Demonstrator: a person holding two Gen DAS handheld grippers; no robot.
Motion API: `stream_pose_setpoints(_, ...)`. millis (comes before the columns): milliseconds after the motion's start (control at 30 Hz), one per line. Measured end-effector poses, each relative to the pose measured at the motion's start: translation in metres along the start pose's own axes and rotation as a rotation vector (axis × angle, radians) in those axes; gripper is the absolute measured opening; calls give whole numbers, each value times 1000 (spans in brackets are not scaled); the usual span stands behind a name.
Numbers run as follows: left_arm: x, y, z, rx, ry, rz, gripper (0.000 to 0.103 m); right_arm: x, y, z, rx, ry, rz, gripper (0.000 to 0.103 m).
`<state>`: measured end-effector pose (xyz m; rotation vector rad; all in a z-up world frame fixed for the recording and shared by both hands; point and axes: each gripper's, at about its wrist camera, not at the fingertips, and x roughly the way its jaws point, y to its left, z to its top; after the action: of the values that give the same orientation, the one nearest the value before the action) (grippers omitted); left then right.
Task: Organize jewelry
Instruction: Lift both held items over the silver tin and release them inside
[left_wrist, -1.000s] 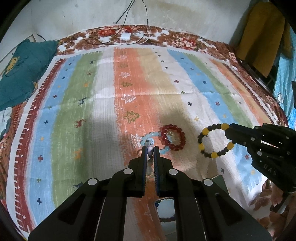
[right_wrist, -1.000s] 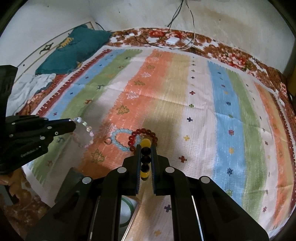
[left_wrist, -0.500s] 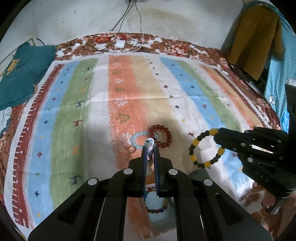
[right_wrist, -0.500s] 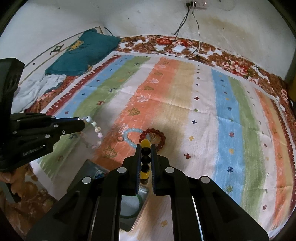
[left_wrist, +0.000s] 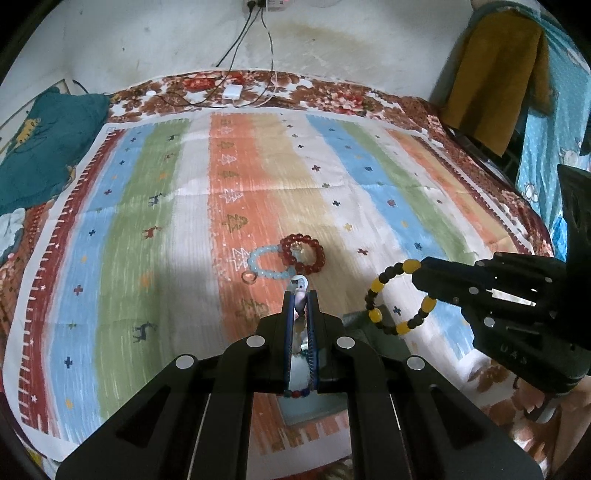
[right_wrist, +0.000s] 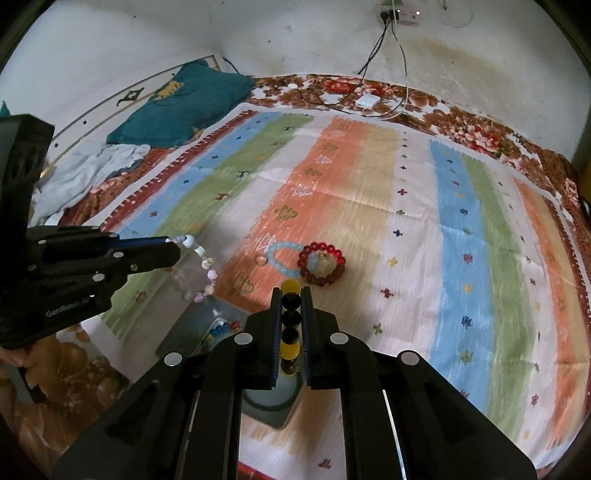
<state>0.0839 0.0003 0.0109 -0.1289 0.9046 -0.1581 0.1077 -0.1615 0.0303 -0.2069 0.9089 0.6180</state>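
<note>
2 grippers each hold a beaded bracelet above a striped blanket on a bed.

The left gripper (left_wrist: 301, 295) is pinched on a pale pastel bracelet (right_wrist: 201, 271), which hangs from its fingertips over a grey tray (right_wrist: 192, 325) holding some coloured beads. The right gripper (right_wrist: 291, 299) is clamped on a black-and-yellow bracelet (left_wrist: 397, 297), its loop dangling beside the fingertips, off to the right of the left gripper. Just ahead of both grippers, on an orange stripe of the blanket (left_wrist: 258, 192), lie a dark red bracelet (left_wrist: 303, 253) and a light blue bracelet (left_wrist: 264, 264), overlapping at 1 edge, with a small ring (left_wrist: 249, 276) just beside the blue one.
</note>
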Motion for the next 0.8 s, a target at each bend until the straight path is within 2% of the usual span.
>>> stream_pose_setpoints(333,-3,-10,-16,17,17,-16,7,-5,10,-17,-11,15,27,11)
stream_pose_setpoints(433,1,-11,-17,2,44,-47,7,-1,7,-20,1,30,61,11)
stream_pose_setpoints(467,1,-10,-16,-8,47,-48,8,1,6,-19,10,33,59,20)
stream_pose_setpoints(500,1,-11,-16,-7,49,-42,14,1,6,-20,14,33,52,33)
stream_pose_setpoints(533,2,-10,-16,-4,49,-30,24,-1,6,-19,13,19,41,58)
stream_pose_setpoints(633,4,-6,-16,-15,47,-9,39,-1,5,-17,11,4,12,60)
stream_pose_setpoints(767,8,7,-13,-52,47,42,56,7,-4,-16,42,29,-11,61)
stream_pose_setpoints(800,9,10,-12,-60,48,50,63,9,-6,-16,46,33,-21,62)
